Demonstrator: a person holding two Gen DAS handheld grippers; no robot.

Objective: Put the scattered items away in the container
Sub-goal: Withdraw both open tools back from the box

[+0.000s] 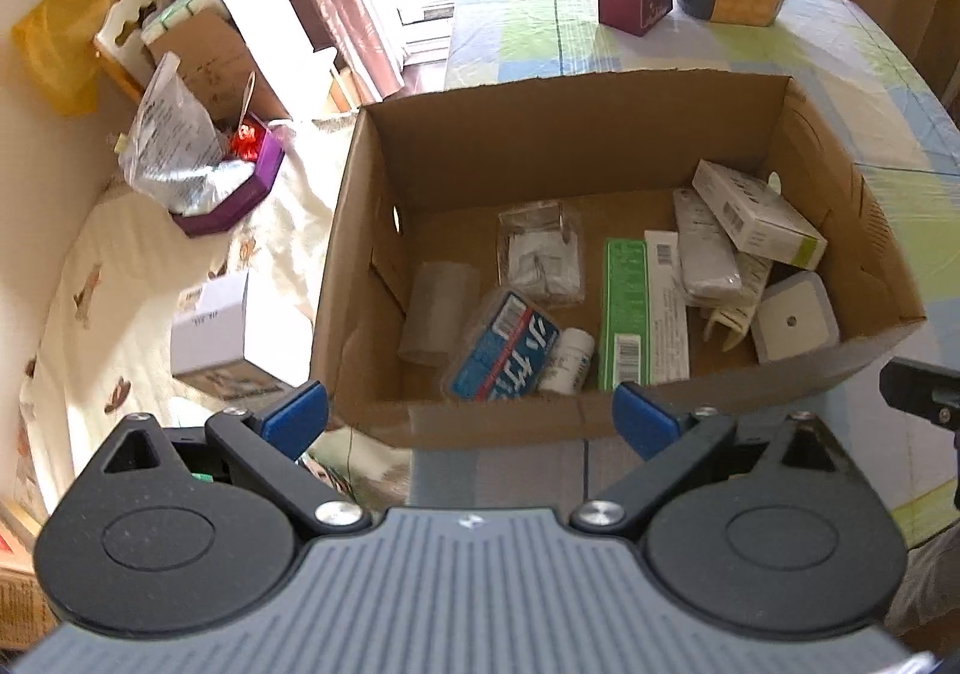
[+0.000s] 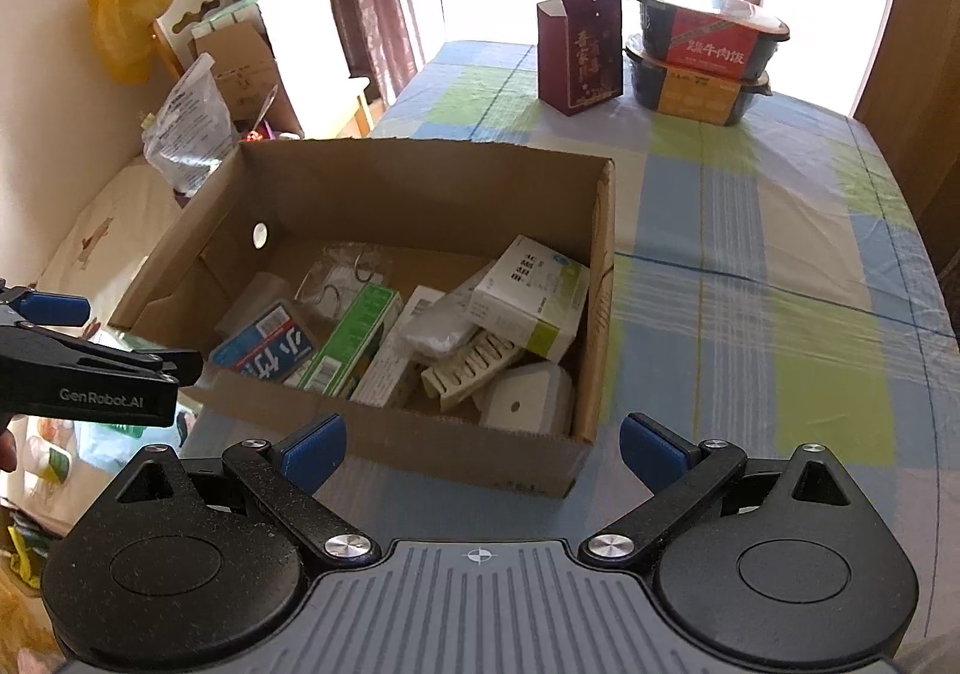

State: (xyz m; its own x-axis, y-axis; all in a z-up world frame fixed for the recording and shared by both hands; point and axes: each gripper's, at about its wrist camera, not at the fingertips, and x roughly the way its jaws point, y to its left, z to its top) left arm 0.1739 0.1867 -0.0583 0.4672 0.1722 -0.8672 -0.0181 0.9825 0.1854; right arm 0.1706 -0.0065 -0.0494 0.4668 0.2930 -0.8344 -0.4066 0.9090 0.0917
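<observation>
Now the cardboard box [image 1: 576, 146] sits on the table [image 2: 780, 266], which is covered with a checked cloth of blue, green and white, and all the small things in view on that table lie inside the box.

Against the box's right wall a white and green carton [image 1: 759, 215] leans tilted on top of a flat white packet [image 1: 705, 251]. Below them, in the box's near right corner, rests a square white device [image 1: 793, 321] with a small hole in its middle. Near the middle of the box floor a long green carton [image 1: 624, 314] lies flat, touching a white carton [image 1: 669, 308] on its right. Left of the green carton stands a small white bottle [image 1: 567, 359], and just beside that lies a blue packet [image 1: 501, 353] with large white lettering. Behind the blue packet is a clear plastic bag [image 1: 540, 251], and toward the box's left wall a pale roll [image 1: 438, 311].

Beyond the box, at the table's far end, a dark red paper bag [image 2: 581, 53] stands upright beside two stacked food tubs [image 2: 702, 56].

The left tool [image 1: 471, 416] hovers at the box's near wall with its blue pads wide apart and nothing between them. The right tool [image 2: 483, 449] is near the box's near right corner, its pads also spread and empty.
</observation>
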